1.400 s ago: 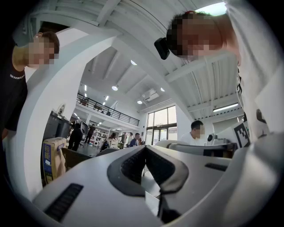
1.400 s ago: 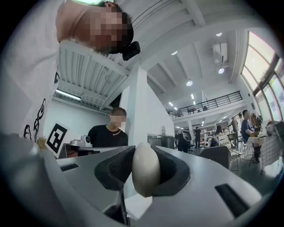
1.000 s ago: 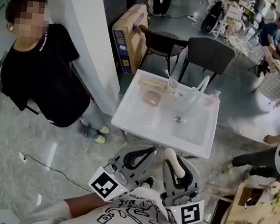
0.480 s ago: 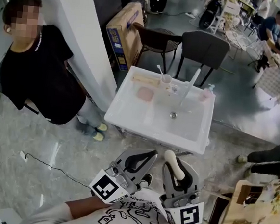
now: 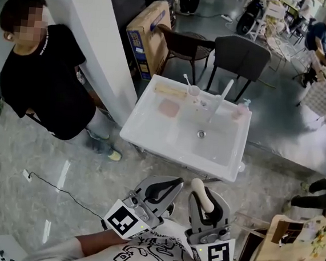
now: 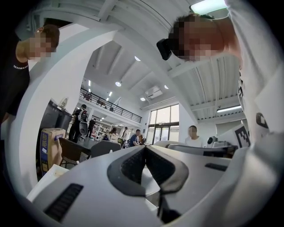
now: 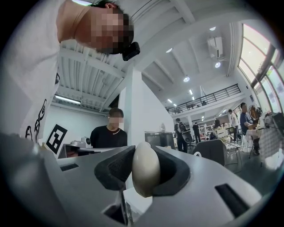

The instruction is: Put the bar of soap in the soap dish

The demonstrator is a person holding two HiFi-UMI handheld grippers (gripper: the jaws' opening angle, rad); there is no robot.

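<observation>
My right gripper is shut on a cream oval bar of soap, which stands out past the jaw tips; the same bar of soap fills the jaws in the right gripper view. My left gripper is shut with nothing in it, its tips meeting. Both hang side by side, short of the white sink unit. A pink soap dish lies on the unit's left ledge, well beyond both grippers.
On the sink's back ledge are a pale bar-shaped item, a cup with a toothbrush, a faucet and a pump bottle. A person in black stands left by a white pillar. Two chairs and a cardboard box stand behind.
Both grippers and the view have shifted together; the sink now sits a little further left and higher in the head view. The soap stays in the right jaws.
</observation>
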